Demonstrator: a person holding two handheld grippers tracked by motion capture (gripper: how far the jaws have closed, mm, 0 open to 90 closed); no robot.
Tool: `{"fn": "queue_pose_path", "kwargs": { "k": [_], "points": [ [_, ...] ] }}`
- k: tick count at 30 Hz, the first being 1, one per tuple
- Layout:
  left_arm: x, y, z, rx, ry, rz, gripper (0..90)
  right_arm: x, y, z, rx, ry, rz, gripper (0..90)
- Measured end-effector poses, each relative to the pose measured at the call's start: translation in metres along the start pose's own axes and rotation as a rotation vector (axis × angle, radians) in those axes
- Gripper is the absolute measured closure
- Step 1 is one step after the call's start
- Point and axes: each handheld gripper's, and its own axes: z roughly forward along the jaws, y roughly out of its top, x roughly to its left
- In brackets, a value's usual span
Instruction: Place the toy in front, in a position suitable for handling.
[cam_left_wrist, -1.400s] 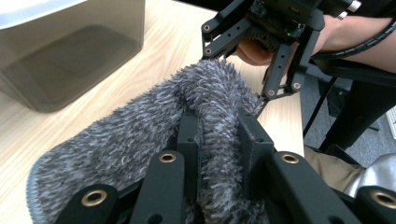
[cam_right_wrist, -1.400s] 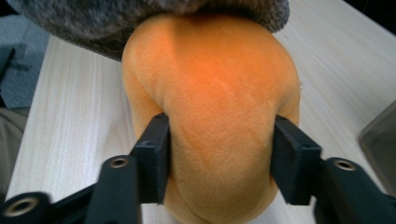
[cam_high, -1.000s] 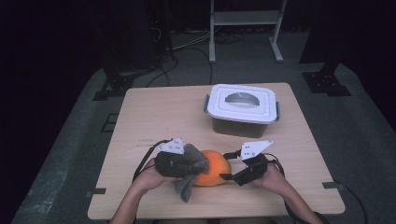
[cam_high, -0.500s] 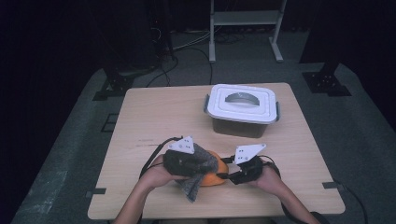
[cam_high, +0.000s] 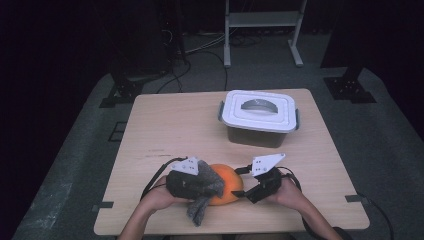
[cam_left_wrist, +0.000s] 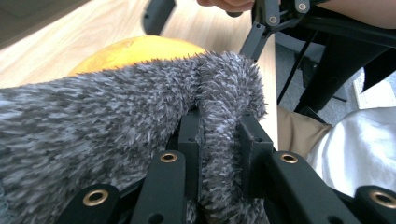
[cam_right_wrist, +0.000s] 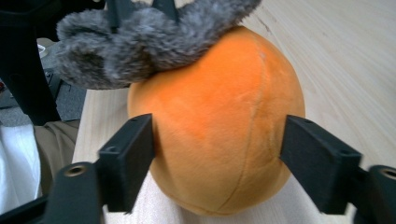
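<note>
**Grey cloth on the orange ball**

The soft orange ball (cam_high: 227, 187) sits on the wooden table (cam_high: 170, 125), near the edge closest to the person. A fuzzy grey cloth (cam_high: 205, 192) lies over the side of the ball that faces the left gripper (cam_high: 200, 182), and one end hangs down beside the ball. The left gripper's jaws pinch a fold of the cloth tight, right next to the ball.

The right gripper (cam_high: 245, 190) is on the other side of the ball. Its jaws have just been opening, and they now stand wide with the ball between them. Each jaw is right at the ball's side; I cannot tell if they squeeze it.

Farther back from the ball stands a box with a white lid (cam_high: 260, 112).
</note>
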Motion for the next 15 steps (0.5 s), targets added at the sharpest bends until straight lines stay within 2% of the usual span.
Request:
{"fn": "queue_pose_path", "kwargs": {
  "k": [2, 4, 6, 9, 12, 15],
  "points": [
    [-0.001, 0.002, 0.001, 0.004, -0.001, 0.003, 74.1, -0.001, -0.002, 0.005, 0.013, 0.005, 0.013, 21.6],
    [-0.002, 0.003, 0.0, 0.004, -0.001, 0.002, 73.9, -0.002, -0.003, 0.009, 0.01, 0.008, 0.023, 23.6],
    [-0.001, 0.004, -0.002, -0.008, -0.004, 0.001, 73.8, -0.003, -0.004, 0.008, 0.014, 0.001, 0.024, 37.8],
    [0.002, 0.009, -0.007, -0.023, -0.006, -0.006, 73.8, -0.003, -0.004, 0.005, 0.013, -0.011, -0.003, 50.4],
    [0.003, 0.019, -0.011, -0.02, 0.029, 0.01, 73.8, -0.004, -0.002, 0.001, 0.016, -0.027, -0.011, 54.8],
    [0.007, 0.026, -0.016, -0.007, 0.091, 0.025, 73.8, -0.005, -0.002, -0.004, 0.022, -0.057, -0.036, 55.3]
  ]
}}
